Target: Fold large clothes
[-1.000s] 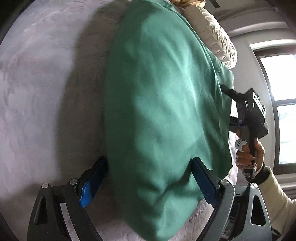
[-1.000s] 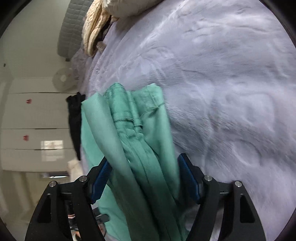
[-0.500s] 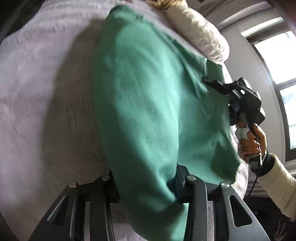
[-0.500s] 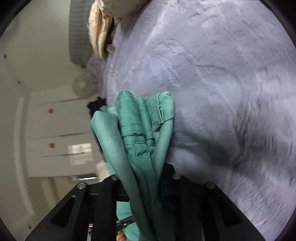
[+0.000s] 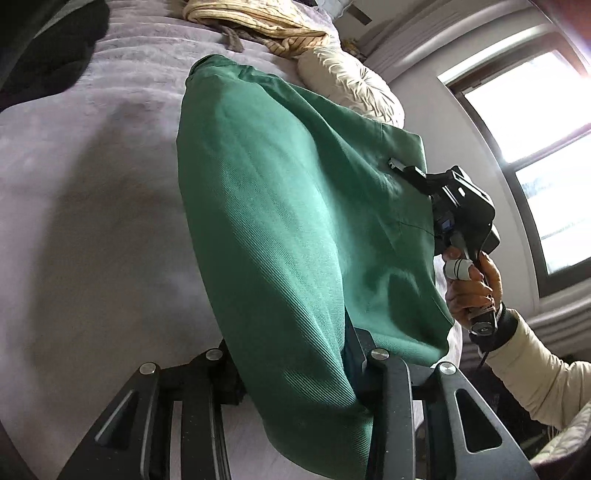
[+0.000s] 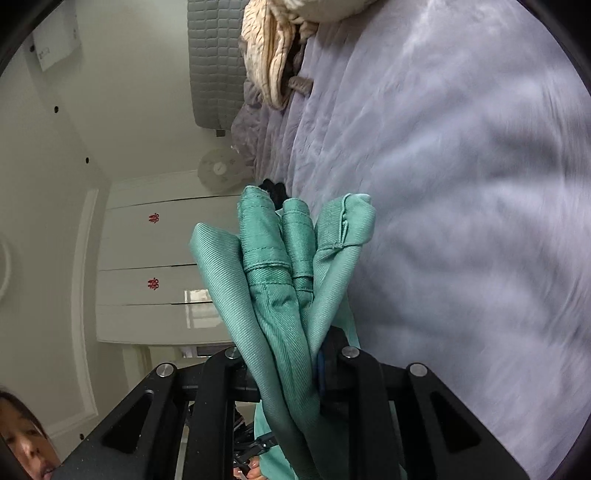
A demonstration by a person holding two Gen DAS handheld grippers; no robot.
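A home bedroom, plainly. A bed under a pale lilac plush blanket [image 6: 461, 184], with a quilted grey headboard [image 6: 218, 55], a ruched cream pillow [image 5: 351, 85] and a cream cable-knit throw [image 5: 258, 22] heaped at its head. White wardrobe doors [image 6: 155, 266] with small red emblems, a white fan [image 6: 219, 170], a bright window [image 5: 543, 147]

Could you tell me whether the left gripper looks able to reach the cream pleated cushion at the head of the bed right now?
Probably not: the left gripper is shut on the green twill garment, which hangs between it and the cream pleated cushion.
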